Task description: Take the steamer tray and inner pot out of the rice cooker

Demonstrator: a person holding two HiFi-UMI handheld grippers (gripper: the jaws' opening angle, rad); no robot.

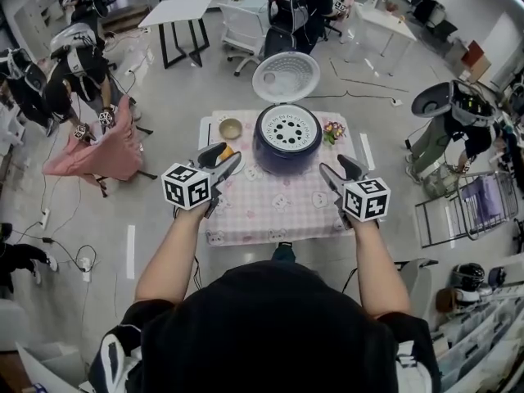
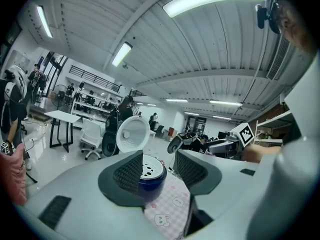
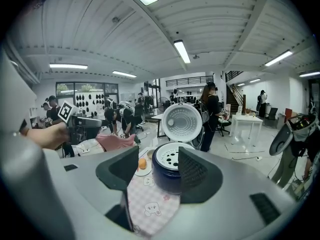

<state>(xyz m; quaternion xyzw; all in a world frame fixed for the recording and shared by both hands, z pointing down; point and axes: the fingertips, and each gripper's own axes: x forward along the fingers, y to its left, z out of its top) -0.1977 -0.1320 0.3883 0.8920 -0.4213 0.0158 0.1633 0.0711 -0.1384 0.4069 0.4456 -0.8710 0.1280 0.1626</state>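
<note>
Here, the cooker (image 1: 286,150) stands at the far side of the table (image 1: 246,219), on a pink checked cloth, with its lid (image 1: 286,76) raised upright behind it. The tray (image 1: 288,129) is seated in the cooker's mouth: white, round, pierced with holes. The inner pot is hidden beneath the tray and cannot be judged directly.

The left gripper (image 1: 223,157) is held near the cooker's left side, jaws apart, nothing between them. The right gripper (image 1: 338,170) is held near the right side, jaws likewise wide and empty. The cooker is touched by neither.

Handling, as judged:
- The tray is taken to be thin, stiff and light. Its smooth surface is likely slippery. The rim is the best hold, pinched at the edge; the holed face offers little to the pads.
- The pot is expected to be heavier and rigid, with a thin smooth wall. Its rim is best held at two opposite points, one gripper to each, and lifted straight up.
- The raised lid is to be kept clear of.

A small bowl (image 1: 230,128) sits just left of the cooker.
</note>
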